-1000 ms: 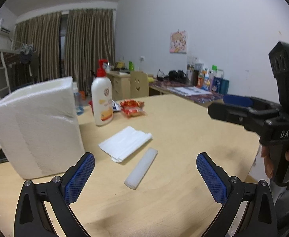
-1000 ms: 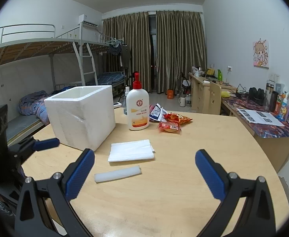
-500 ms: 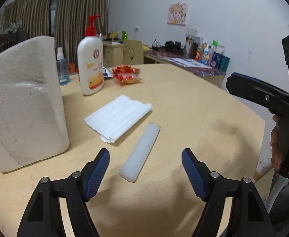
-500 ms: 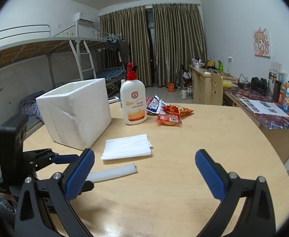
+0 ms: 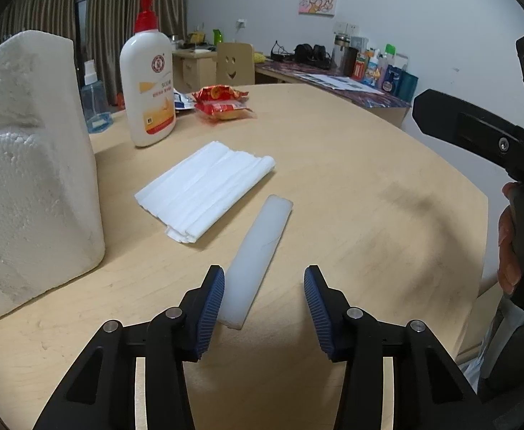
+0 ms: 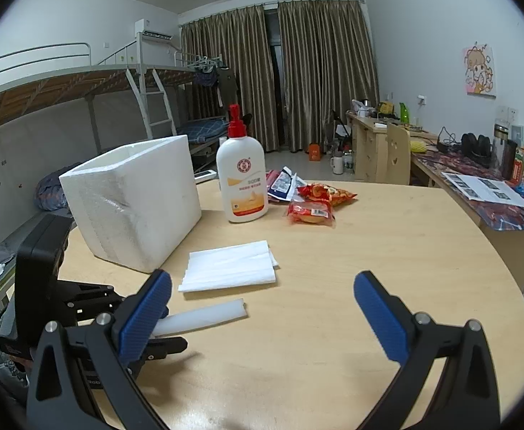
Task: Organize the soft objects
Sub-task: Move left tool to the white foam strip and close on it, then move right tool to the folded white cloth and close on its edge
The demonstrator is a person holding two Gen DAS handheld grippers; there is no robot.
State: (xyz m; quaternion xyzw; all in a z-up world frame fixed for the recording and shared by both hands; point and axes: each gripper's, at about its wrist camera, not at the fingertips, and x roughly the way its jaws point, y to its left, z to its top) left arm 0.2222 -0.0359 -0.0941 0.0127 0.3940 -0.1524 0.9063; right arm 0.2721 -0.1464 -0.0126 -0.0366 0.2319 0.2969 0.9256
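A white foam strip [image 5: 254, 258] lies on the round wooden table [image 5: 369, 186], and its near end sits between the open jaws of my left gripper [image 5: 263, 304]. The left pad touches or nearly touches the strip. A folded white foam sheet [image 5: 208, 186] lies just beyond it. A white styrofoam box [image 5: 28, 165] stands at the left. In the right wrist view my right gripper [image 6: 262, 308] is open and empty above the table, with the strip [image 6: 204, 315], the sheet [image 6: 229, 267], the box [image 6: 136, 200] and the left gripper [image 6: 143, 326] at its left.
A lotion pump bottle [image 5: 150, 79] and red snack packets [image 5: 222, 102] stand behind the sheet; they also show in the right wrist view, the bottle [image 6: 242, 179] and the packets [image 6: 315, 202]. A small spray bottle [image 5: 95, 100] is behind the box. The right gripper body [image 5: 495, 150] is at the far right.
My left gripper has lowered and moved forward onto the strip's near end, and its jaws have narrowed. The right gripper has barely moved.
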